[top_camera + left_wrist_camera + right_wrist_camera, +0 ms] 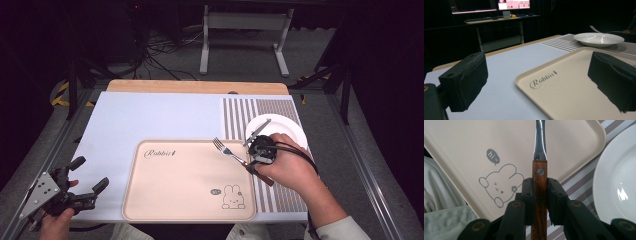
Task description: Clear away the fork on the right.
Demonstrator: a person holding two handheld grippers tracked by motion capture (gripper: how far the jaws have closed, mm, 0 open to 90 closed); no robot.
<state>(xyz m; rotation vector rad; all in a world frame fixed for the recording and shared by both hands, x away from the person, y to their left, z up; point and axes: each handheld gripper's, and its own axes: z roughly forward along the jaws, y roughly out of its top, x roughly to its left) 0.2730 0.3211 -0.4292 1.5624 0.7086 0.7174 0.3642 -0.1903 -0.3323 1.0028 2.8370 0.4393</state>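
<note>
On the table we see a beige tray, beside it a white plate on the striped mat, our right gripper clamping a fork by its wooden handle over the tray's edge, our left gripper spread wide, holding nothing

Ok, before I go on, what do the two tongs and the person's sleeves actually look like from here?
Both tongs are black with two blocky jaws. The left tongs carry a grey three-cornered plate dotted with holes. The right tongs show brass-coloured pivot pins along their linkage arms, and a black cable loops off them over the hand. The right sleeve is pale grey-green.
</note>
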